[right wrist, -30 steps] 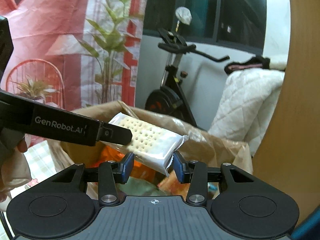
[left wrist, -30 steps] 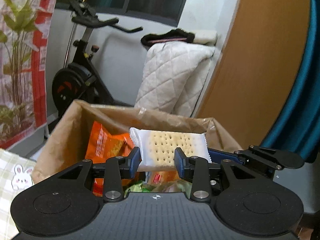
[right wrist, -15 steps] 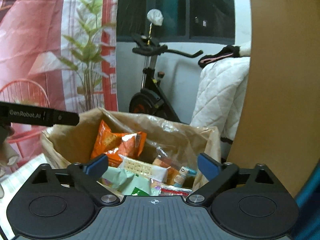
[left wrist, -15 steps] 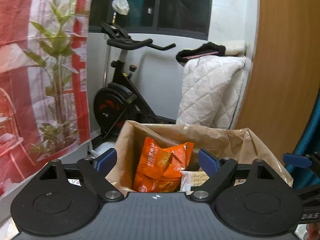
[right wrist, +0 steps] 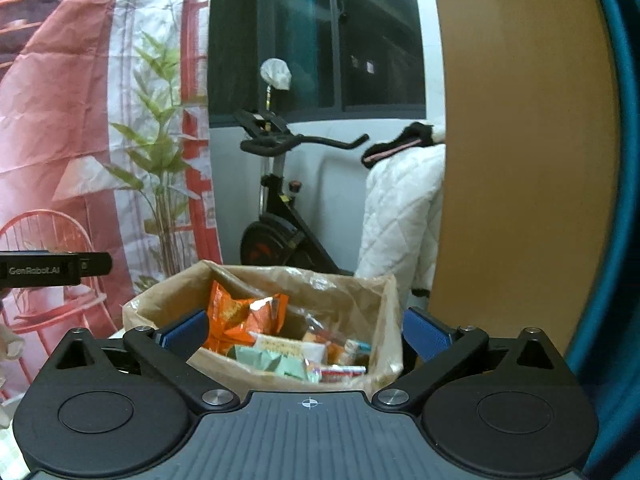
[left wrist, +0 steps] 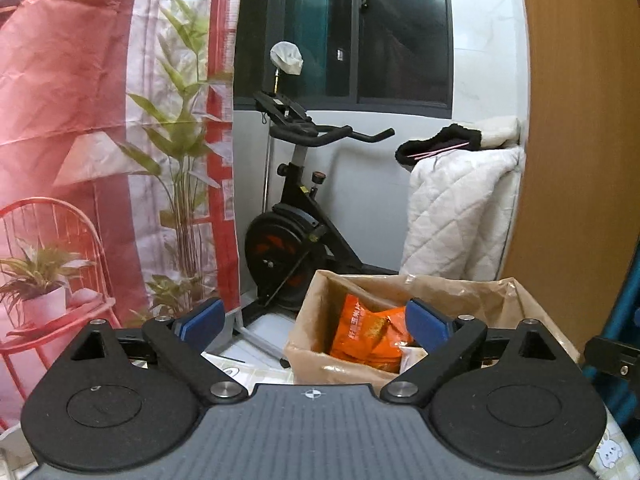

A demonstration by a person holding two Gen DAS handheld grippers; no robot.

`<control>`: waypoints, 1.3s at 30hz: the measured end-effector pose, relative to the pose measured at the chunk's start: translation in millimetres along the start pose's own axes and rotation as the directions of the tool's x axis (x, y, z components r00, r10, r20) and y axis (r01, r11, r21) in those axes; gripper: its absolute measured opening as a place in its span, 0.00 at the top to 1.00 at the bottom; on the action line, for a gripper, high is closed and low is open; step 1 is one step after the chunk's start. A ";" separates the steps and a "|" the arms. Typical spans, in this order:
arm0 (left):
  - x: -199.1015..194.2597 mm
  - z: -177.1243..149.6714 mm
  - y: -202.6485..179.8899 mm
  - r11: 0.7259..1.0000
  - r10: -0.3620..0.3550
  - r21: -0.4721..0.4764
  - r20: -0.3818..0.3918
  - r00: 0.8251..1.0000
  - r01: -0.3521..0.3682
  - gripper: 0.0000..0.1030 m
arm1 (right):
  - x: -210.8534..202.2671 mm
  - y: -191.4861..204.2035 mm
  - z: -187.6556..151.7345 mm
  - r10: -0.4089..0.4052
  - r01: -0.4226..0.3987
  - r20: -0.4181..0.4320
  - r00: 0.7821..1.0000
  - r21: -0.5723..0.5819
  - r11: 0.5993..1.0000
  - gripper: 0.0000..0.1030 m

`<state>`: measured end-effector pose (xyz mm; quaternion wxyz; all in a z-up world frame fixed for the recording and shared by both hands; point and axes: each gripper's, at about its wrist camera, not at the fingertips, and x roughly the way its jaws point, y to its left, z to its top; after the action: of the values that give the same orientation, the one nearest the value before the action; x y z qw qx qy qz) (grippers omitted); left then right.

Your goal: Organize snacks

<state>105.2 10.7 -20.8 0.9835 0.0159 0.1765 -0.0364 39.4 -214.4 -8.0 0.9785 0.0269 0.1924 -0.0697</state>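
Observation:
A brown paper bag [left wrist: 460, 288] stands open ahead; it also shows in the right wrist view [right wrist: 168, 304]. Inside lie an orange snack packet [right wrist: 236, 316], a white cracker packet [right wrist: 286, 347], a pale green packet [right wrist: 276, 362] and other small snacks. The orange packet also shows in the left wrist view [left wrist: 368, 332]. My left gripper [left wrist: 314, 322] is open and empty, pulled back from the bag. My right gripper [right wrist: 304, 332] is open and empty, back from the bag's near rim. The left gripper's side shows at the left of the right wrist view [right wrist: 56, 269].
An exercise bike [left wrist: 296, 216] stands behind the bag. A white quilted blanket [left wrist: 456, 216] hangs at the right beside a brown wooden panel [left wrist: 580, 160]. A red printed backdrop [left wrist: 80, 120] is at the left. A checked tablecloth [left wrist: 236, 368] lies under the bag.
Both grippers held the cracker packet over the bag a second ago. They opened, the packet dropped into the bag, and both have drawn back from it.

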 end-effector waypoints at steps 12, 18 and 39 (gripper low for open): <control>-59.4 -3.4 -18.7 0.995 -0.028 0.096 0.072 0.997 0.021 0.05 | -49.2 7.3 2.7 0.019 -0.020 0.038 0.999 0.042 0.999 0.01; -65.4 -9.1 -23.9 0.992 -0.030 0.122 0.074 0.997 0.021 0.05 | -53.0 7.8 -0.5 0.011 -0.012 0.023 1.000 0.048 0.999 0.01; -70.8 -14.2 -22.1 0.995 -0.026 0.099 0.048 0.998 0.022 0.05 | -56.3 4.2 -4.7 0.002 -0.003 0.019 1.000 0.053 0.999 0.01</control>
<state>32.4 -6.1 -9.9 0.9851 0.0613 0.1502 -0.0573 -13.3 -202.7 9.2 0.9792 0.0525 0.1812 -0.0740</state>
